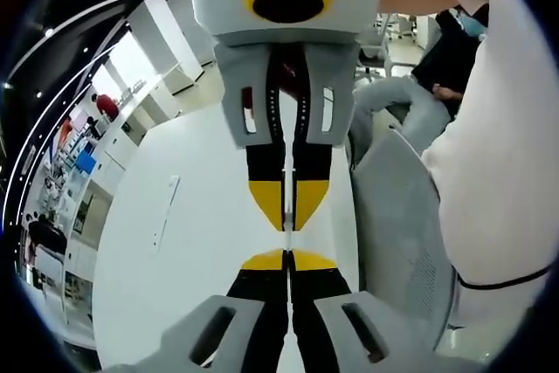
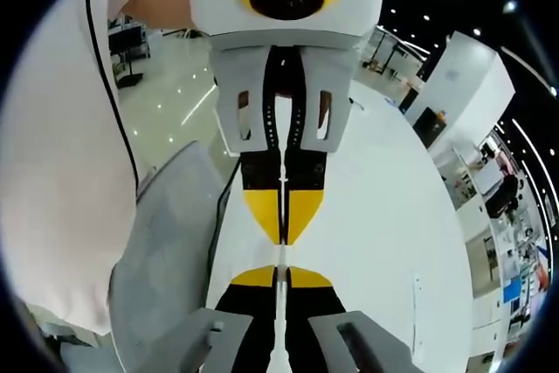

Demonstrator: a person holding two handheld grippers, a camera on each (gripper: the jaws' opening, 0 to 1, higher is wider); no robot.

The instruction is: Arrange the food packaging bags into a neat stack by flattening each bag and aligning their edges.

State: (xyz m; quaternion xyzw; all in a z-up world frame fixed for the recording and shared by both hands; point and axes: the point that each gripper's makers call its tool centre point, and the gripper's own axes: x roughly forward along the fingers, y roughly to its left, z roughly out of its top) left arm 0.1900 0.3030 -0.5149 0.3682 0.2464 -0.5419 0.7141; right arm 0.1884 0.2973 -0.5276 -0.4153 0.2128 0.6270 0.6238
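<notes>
My two grippers meet tip to tip above a white table. In the left gripper view, my left gripper rises from the bottom with its yellow-tipped jaws pressed together and nothing between them. My right gripper points down at it from the top, also shut, the tips almost touching. The right gripper view mirrors this: my right gripper is at the bottom, and my left gripper hangs from above over the white table.
A grey mesh chair stands at the table's edge, beside a person in a white shirt. Shelves and office furniture line the far side of the room.
</notes>
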